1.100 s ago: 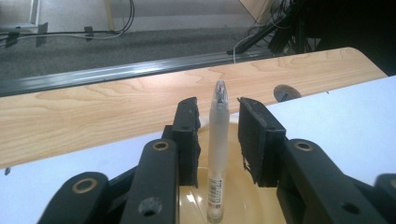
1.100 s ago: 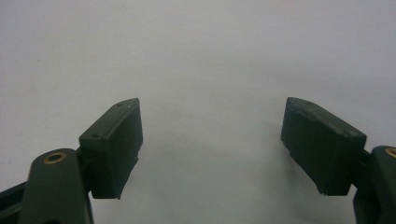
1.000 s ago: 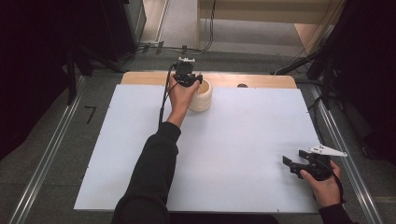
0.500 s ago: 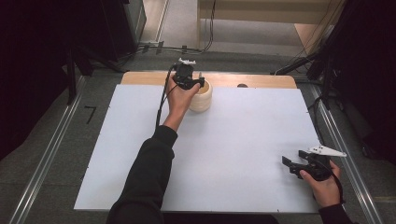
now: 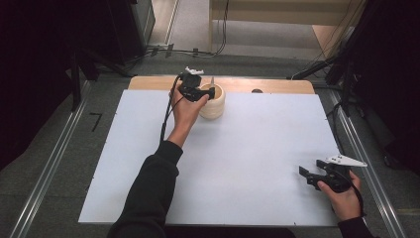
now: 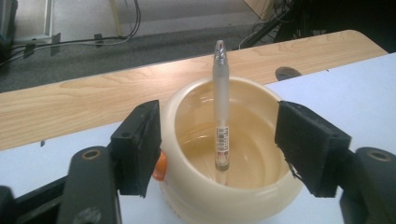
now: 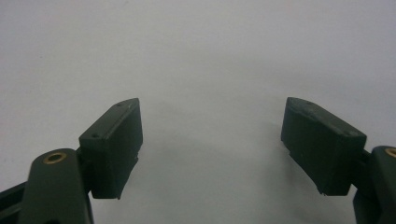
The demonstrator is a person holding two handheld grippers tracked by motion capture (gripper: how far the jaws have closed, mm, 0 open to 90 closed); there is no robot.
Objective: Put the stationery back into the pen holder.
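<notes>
One pen stands upright in the cream bowl at the table's twelve o'clock edge; we see our left gripper just beside it, jaws wide (just been opening), flanking the bowl at nine and three without touching the pen.

Your bowl sits at the far edge of the counter, left of centre. The pen stands in it, leaning on the far rim.

Left gripper at cream bowl, far table edge.
</notes>
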